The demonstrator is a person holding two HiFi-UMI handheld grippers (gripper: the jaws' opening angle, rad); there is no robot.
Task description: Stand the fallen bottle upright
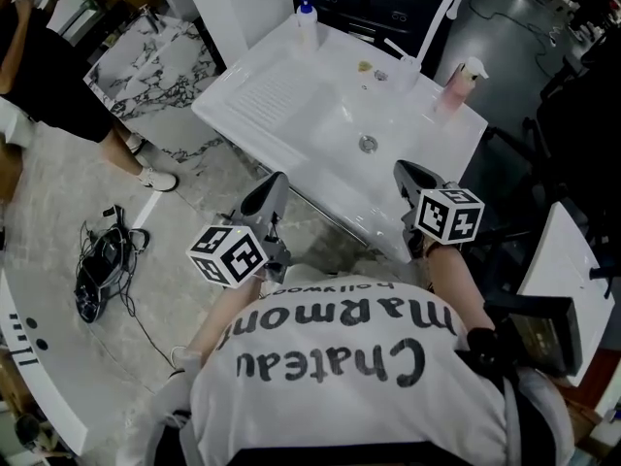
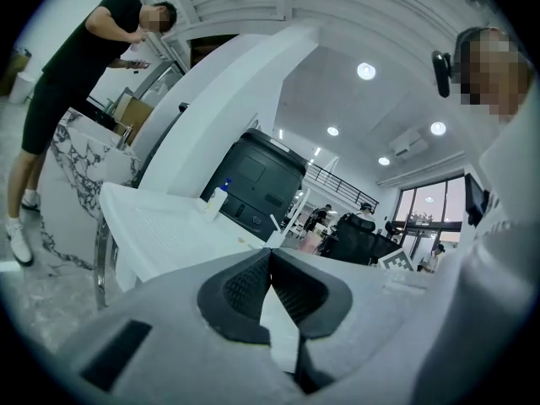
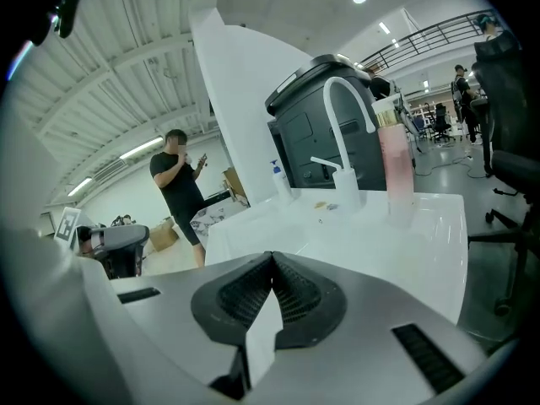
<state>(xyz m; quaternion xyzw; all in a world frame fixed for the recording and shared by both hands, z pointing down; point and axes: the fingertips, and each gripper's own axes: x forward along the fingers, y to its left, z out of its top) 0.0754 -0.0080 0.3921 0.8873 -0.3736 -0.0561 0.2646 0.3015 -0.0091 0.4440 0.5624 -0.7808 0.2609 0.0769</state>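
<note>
Closest to the head camera is the person's white printed shirt point(image 1: 340, 377), with both forearms reaching forward from it. Each hand carries a gripper held just short of the sink's point(image 1: 243, 105) front edge. The left gripper point(image 1: 277, 181) is over the floor by the front edge on the drainboard side, and the right gripper point(image 1: 406, 171) is over the front edge near the right corner.

In the left gripper view, the left gripper point(image 2: 270, 251) is clenched, its ribbed pads meeting at the tip with nothing between them. The right gripper point(image 3: 272, 256) is likewise clamped shut and empty.

A white bottle point(image 1: 306, 22) with a blue cap stands upright at the sink's back left corner. A pink bottle point(image 1: 454, 85) with a pump top stands upright at the back edge near the right corner, just right of the faucet point(image 1: 437, 22). Both bottles are well apart from the grippers. The drain point(image 1: 367, 144) is in the basin, between the faucet and the front edge.

A bystander point(image 1: 39, 56) in black stands on the floor at the far left, beside a marbled counter point(image 1: 155, 66).
</note>
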